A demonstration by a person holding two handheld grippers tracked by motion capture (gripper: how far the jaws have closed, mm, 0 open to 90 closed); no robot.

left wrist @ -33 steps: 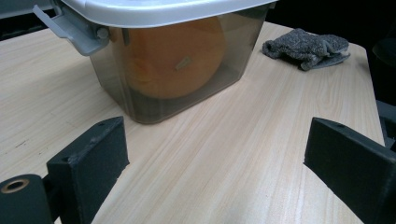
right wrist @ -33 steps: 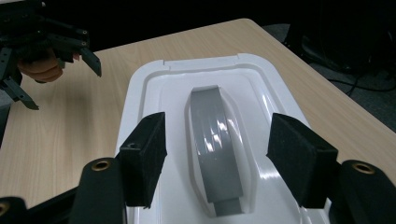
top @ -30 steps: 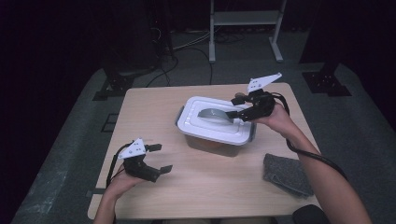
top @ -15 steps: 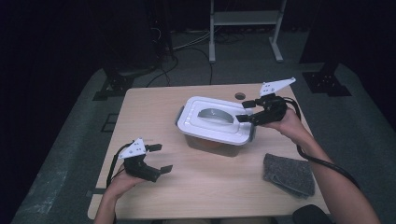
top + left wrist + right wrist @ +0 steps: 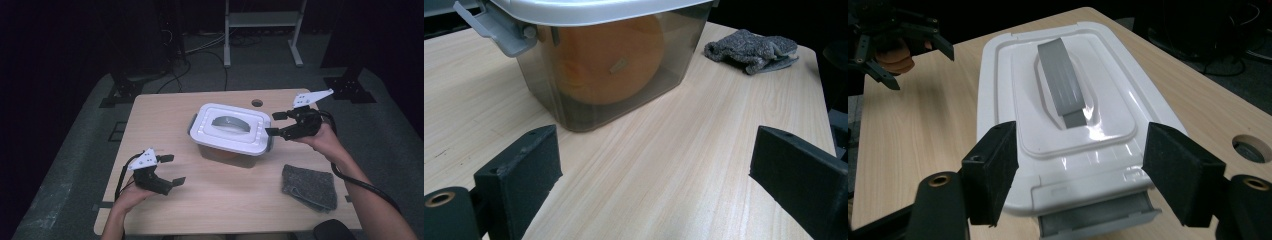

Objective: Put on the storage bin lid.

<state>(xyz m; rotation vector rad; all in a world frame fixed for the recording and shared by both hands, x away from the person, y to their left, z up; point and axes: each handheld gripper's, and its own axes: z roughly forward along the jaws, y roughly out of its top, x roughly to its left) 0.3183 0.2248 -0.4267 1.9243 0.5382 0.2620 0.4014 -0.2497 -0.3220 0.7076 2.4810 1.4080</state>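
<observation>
Lidded storage box point(image 5: 231, 132) sits mid-worktop point(image 5: 165, 107), lid on, orange thing inside. Right hand-held gripper point(image 5: 276, 123), jaws just widening and empty, faces its right-end latch point(image 5: 1098, 220). Left hand-held gripper point(image 5: 172, 170) gapes idle near front-left corner. Unlatching remains.

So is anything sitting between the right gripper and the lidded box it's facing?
Nothing visible does. The right gripper sits by the box at its right end, fingers apart and nothing between them, and has just been opening. The grey latch lies straight ahead. The cloth lies off to the side, nearer the person.
</observation>
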